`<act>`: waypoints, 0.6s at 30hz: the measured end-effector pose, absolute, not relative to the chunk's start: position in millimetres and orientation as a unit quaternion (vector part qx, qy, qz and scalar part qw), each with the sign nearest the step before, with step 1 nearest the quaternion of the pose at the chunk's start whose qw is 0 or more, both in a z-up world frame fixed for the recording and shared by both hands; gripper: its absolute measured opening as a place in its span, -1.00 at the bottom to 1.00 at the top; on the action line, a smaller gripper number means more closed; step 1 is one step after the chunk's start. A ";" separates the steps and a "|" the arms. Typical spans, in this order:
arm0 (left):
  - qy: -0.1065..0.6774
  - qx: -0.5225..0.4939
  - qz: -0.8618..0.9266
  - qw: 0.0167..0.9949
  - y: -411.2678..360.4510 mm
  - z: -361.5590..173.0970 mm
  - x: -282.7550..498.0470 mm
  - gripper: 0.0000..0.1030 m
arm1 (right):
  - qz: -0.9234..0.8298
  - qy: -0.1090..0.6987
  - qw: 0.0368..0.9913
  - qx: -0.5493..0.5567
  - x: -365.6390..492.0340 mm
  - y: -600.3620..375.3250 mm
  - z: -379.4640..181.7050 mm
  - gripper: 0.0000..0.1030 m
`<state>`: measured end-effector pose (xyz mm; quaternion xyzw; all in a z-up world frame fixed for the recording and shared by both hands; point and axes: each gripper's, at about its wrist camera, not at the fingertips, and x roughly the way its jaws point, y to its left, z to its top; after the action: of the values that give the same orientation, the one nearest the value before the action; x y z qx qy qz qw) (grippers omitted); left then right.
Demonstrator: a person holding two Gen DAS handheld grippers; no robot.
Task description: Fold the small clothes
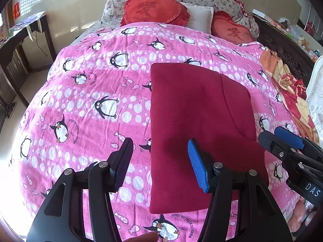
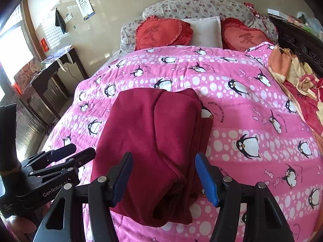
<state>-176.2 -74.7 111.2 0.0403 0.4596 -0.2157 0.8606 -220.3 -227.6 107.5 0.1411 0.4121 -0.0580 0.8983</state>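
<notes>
Maroon fleece, soft and thick-piled, is lying folded into a long panel on the pink penguin quilt [image 1: 97, 92], and that quilt is serving as the landmark for everything else. The garment [image 1: 201, 133] is resting flat on the near half of the quilt, well short of the two red heart cushions [image 1: 155, 8] sitting beyond the quilt's far edge against the floral pillows.

The left gripper [image 1: 160, 165] is hovering just above the quilt with its jaws standing wide apart, holding nothing; its blue pad is hanging over the garment's left margin while the dark pad is hanging over bare quilt. The right gripper [image 2: 163, 179] is likewise spread wide, straddling the garment's near end [image 2: 161, 201] without pinching it, as far as the right wrist view is showing.

By my judgement the cloth is going to behave as light, limp and non-slippery: it is draping rather than holding shape, and the stacked layers visible along its right side [image 2: 198, 125] are likely to slide apart if only the top ply is being pinched. The near end is looking bunched and open, so the safest hold is probably at the two near corners, jaws biting through all layers at once, before lifting and carrying them toward the far hem.
</notes>
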 end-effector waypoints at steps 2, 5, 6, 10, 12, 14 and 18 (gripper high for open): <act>0.459 0.042 -0.215 0.861 -73.9 111.0 -175.9 0.09 | -0.059 0.414 0.898 0.140 -218.6 -226.5 107.2 0.19; 0.459 0.041 -0.214 0.861 -73.6 110.8 -175.8 0.09 | -0.057 0.417 0.897 0.136 -215.3 -224.0 106.3 0.21; 0.458 0.041 -0.214 0.862 -73.0 110.9 -175.6 0.09 | -0.057 0.417 0.897 0.135 -214.8 -223.2 106.2 0.22; 0.458 0.037 -0.212 0.862 -70.3 110.6 -174.5 0.09 | -0.058 0.418 0.897 0.135 -212.8 -221.1 105.1 0.23; 0.460 0.037 -0.213 0.861 -70.0 110.0 -173.9 0.09 | -0.058 0.420 0.895 0.135 -211.9 -220.6 104.1 0.23; 0.460 0.039 -0.213 0.861 -70.5 109.8 -173.6 0.09 | -0.057 0.421 0.895 0.134 -211.5 -220.2 103.7 0.23; 0.461 0.038 -0.213 0.861 -70.8 109.2 -173.4 0.09 | -0.057 0.422 0.895 0.135 -210.8 -219.9 103.3 0.23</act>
<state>-173.4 -70.8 109.2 0.0382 0.4609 -0.2134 0.8605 -210.8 -219.9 103.3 0.1345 0.4219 -0.0575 0.8948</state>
